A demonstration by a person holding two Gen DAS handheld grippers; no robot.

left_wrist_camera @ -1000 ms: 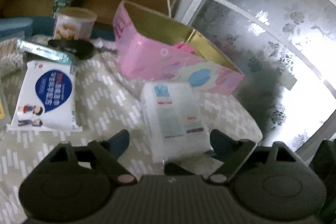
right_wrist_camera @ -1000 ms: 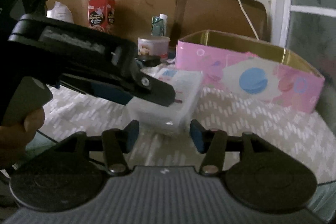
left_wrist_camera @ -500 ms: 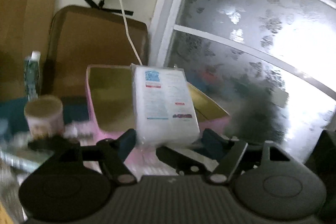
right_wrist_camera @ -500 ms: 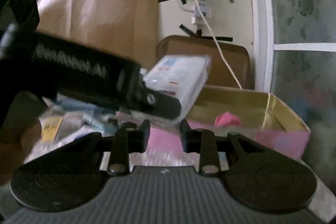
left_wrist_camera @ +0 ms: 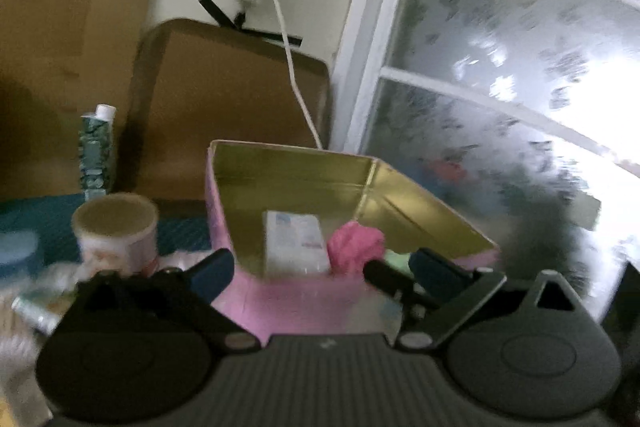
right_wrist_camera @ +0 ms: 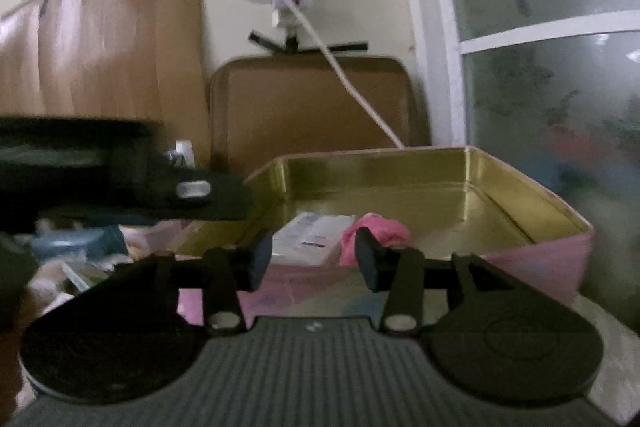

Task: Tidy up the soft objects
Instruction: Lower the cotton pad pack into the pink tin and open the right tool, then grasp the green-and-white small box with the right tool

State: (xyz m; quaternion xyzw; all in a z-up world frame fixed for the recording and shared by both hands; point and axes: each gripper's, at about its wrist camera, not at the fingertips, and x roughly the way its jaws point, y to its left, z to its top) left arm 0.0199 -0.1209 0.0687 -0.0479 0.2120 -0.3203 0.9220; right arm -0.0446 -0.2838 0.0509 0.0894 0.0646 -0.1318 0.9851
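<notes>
Squishy white packet [left_wrist_camera: 295, 241] lies in the pink tin [left_wrist_camera: 362, 183], beside a pink soft lump [left_wrist_camera: 354, 245]. My left gripper [left_wrist_camera: 316, 267] is opening wide, holding nothing. My right gripper [right_wrist_camera: 314, 259] is opening too, holding nothing. I think the packet is light and slippery; I'd pinch its 2 long sides.

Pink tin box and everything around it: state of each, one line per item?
Pink tin box with gold inside: lidless, upright.
White plastic-wrapped packet: inside the box, released.
Pink soft wad: inside the box, beside the packet.
Left gripper: jaws opening, nothing between them.
Right gripper: jaws opening, empty.
Round paper tub: upright, outside the box.
</notes>
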